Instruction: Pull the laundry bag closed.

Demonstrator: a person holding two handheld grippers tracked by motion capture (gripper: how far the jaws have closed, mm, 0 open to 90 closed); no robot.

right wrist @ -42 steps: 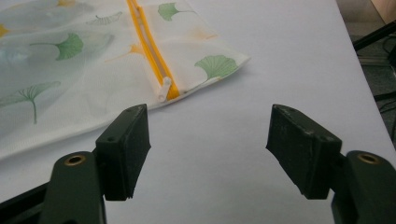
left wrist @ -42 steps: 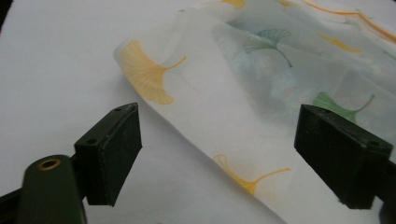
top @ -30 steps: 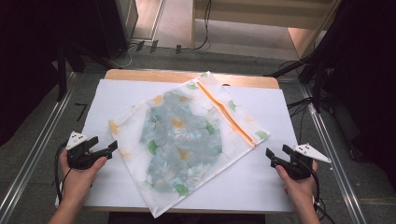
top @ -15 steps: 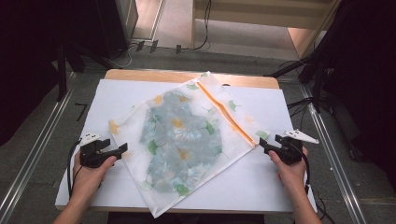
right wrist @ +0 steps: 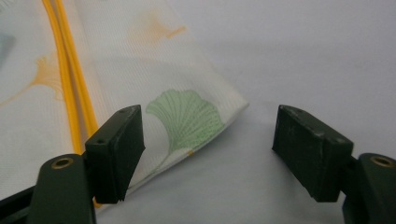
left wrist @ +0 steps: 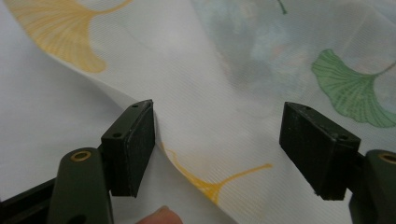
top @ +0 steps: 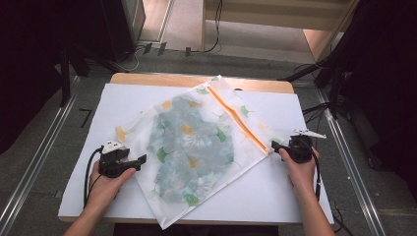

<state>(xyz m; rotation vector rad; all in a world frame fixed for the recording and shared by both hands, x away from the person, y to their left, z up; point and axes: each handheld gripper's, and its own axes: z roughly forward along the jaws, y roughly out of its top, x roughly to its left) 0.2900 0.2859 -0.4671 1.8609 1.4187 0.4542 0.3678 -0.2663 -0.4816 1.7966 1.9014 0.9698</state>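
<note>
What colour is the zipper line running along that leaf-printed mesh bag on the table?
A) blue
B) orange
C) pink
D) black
B: the zipper crosses the mesh bag as a bright orange stripe, seen again as two orange lines in the right gripper view.

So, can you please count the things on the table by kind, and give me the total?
Mesh laundry bag with ginkgo leaf print: 1
Orange zipper on the bag: 1
Handheld tongs, left and right, both open: 2
White table cover: 1
Total: 5
</note>
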